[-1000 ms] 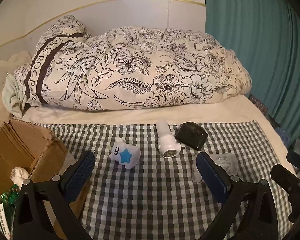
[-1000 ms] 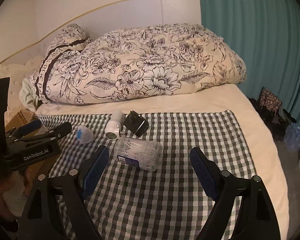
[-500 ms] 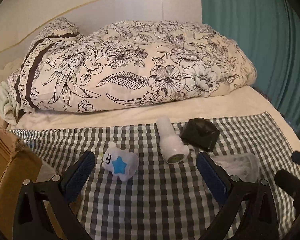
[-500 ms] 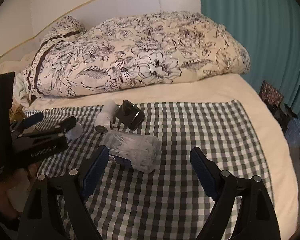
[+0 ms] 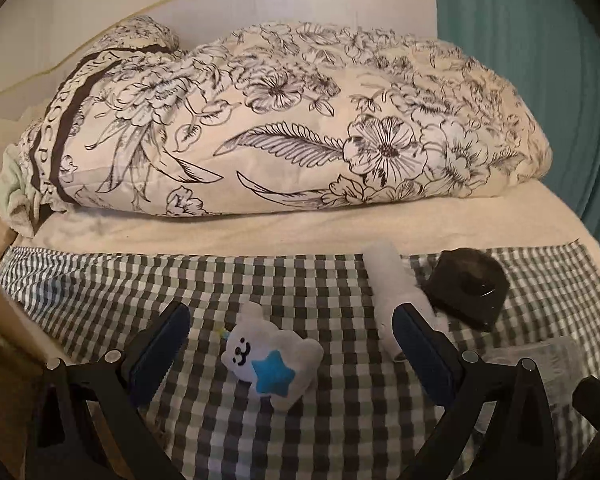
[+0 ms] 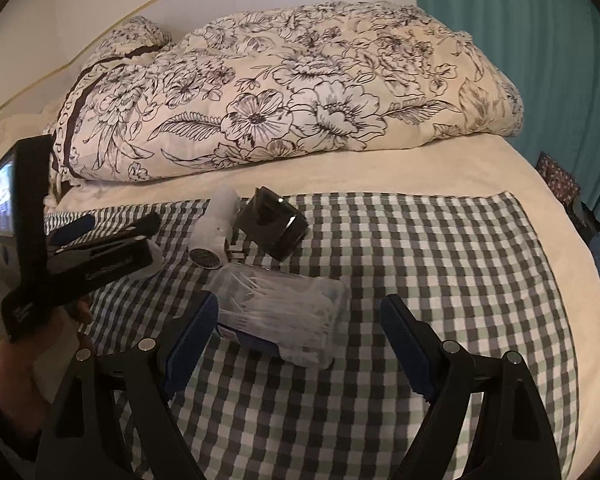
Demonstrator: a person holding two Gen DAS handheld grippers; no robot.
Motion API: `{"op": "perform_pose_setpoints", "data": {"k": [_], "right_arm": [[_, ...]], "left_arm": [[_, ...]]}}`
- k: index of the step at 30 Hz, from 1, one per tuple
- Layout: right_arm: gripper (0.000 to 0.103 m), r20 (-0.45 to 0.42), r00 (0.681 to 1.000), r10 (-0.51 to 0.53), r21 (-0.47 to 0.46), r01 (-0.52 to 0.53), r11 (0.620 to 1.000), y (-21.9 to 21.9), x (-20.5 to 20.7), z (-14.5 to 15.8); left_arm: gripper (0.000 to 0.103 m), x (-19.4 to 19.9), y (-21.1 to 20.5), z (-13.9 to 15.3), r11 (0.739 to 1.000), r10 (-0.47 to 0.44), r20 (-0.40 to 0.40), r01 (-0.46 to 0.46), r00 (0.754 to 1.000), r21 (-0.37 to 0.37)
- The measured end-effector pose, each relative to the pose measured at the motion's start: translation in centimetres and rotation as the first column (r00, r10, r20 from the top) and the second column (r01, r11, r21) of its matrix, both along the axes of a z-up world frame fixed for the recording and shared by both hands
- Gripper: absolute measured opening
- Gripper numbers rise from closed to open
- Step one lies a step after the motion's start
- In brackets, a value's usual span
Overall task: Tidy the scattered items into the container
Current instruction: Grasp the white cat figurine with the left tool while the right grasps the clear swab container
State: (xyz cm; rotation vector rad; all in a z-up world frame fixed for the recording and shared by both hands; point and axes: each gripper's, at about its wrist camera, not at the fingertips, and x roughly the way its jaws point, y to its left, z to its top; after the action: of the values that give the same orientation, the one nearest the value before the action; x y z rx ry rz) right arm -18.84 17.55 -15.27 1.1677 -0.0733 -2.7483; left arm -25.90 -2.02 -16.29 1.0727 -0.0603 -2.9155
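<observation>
1. Scattered items lying on the checked cloth (image 6: 420, 264) number four: one plush toy (image 5: 272, 364), one white cylinder (image 6: 214, 232), one black block (image 6: 272, 228) and one clear plastic box (image 6: 284, 312).
2. Plush toy: soft, white and lumpy, with a small stitched face and a blue star on its front; it lies between the spread tips of the left gripper (image 5: 292, 344), and the pads do not touch it.
3. White cylinder: smooth, matt plastic with a round dark mesh end facing the cameras; it lies just beside the black block.
4. Black block: glossy and boxy, with rounded corners; what it is cannot be told from here.
5. Clear plastic box: a rounded rectangle lying flat, with thin white sticks inside and a blue label at one end. It sits just ahead of the right gripper (image 6: 296, 324), whose blue ribbed pads stand wide apart and hold nothing.
6. One brown cardboard edge (image 5: 4, 308) shows at the left rim of the left wrist view, possibly the container.
7. One checked cloth, woven in grey, green and white squares, covers a cream sheet (image 6: 400, 168).
8. One bulky quilted duvet (image 5: 300, 120), cream with black flower outlines, lies behind it.
9. One teal curtain (image 6: 520, 40) hangs in folds at the right.
</observation>
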Motion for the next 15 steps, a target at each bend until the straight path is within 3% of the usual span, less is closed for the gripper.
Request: {"op": "perform_pose_setpoints", "data": {"k": [15], "right_arm": [[0.089,0.024,0.999,-0.025,0.052,0.024,0.998,-2.5,-1.9,-2.6]], "left_arm": [[0.103,-3.6,-1.9,-4.4,0.997,0.056,0.104,-0.061,0.993,0.05]]}}
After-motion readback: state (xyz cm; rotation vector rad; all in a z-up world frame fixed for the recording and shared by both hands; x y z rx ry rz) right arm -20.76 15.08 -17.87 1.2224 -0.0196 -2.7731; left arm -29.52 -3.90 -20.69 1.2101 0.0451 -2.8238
